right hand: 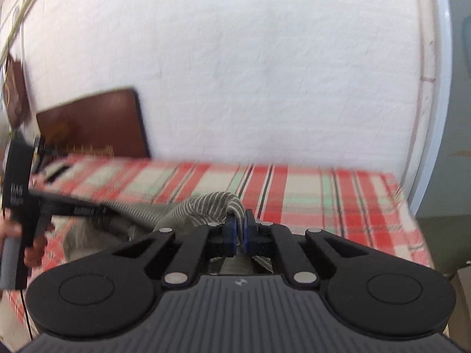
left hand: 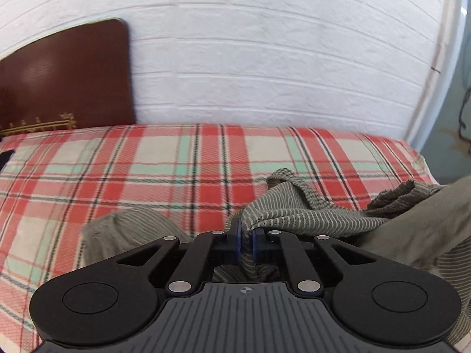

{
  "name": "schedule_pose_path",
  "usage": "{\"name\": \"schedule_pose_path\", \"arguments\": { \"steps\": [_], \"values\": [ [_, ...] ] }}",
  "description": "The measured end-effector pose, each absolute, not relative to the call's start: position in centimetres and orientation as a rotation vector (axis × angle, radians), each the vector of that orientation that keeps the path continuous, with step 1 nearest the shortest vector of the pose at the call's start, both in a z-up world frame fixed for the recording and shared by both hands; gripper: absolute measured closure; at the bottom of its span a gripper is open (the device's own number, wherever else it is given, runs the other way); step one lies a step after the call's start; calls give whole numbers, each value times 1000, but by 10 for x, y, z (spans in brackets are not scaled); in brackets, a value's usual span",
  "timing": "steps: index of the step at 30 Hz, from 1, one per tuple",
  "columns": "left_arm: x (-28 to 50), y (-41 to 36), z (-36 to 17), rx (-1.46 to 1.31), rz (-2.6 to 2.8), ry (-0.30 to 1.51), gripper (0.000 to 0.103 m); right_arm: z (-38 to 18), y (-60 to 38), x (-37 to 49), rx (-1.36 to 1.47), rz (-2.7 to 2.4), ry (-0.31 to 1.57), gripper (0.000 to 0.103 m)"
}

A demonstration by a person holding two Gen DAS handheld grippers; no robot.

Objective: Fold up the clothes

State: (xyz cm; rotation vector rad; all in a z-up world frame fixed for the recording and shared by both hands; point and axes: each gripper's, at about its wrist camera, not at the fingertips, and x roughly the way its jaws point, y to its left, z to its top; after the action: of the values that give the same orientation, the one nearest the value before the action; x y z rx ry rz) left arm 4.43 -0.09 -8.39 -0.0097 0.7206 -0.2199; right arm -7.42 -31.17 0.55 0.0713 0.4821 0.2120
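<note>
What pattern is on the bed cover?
Red, cream and mint-green plaid with thin dark lines on the bed cover, clearest in the left wrist view.

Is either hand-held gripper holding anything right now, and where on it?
Both are: the left hand-held gripper and right hand-held gripper each pinch a bunched edge of the striped garment.

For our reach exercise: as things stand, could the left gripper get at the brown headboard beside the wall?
Probably not right away. The left gripper is shut on the striped garment, as is the right gripper. The plaid sheet towards the headboard looks unobstructed.
</note>
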Motion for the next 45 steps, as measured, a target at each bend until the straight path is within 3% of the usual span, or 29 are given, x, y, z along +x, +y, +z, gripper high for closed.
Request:
{"name": "schedule_pose_path", "arguments": {
  "steps": [6, 16, 18, 21, 22, 23, 25, 29, 35, 45],
  "values": [
    [46, 34, -85, -92, -150, 726, 101, 23, -347, -68, 127, 98, 416, 98],
    [62, 60, -126, -147, -84, 821, 99, -67, -422, -32, 261, -158, 613, 98],
    [63, 61, -133, -147, -77, 836, 92, -89, -426, -28, 267, -184, 667, 98],
    [62, 62, -139, -129, -63, 851, 68, -116, -422, -22, 260, -194, 743, 95],
    [60, 62, -138, -123, -65, 850, 53, -119, -421, -23, 264, -196, 752, 94],
    [57, 64, -136, -120, -70, 846, 47, -120, -420, -25, 270, -198, 755, 92],
    [52, 66, -131, -112, -81, 836, 40, -119, -419, -29, 282, -203, 751, 84],
    [32, 69, -111, -68, -112, 797, 27, -86, -419, -57, 278, -210, 636, 47],
    [-4, 65, -86, 15, -155, 728, 16, -42, -406, -96, 234, -143, 493, 39],
    [-72, 36, -102, 149, -294, 736, 16, -55, -356, -123, 211, 84, 571, 37]
  ]
}}
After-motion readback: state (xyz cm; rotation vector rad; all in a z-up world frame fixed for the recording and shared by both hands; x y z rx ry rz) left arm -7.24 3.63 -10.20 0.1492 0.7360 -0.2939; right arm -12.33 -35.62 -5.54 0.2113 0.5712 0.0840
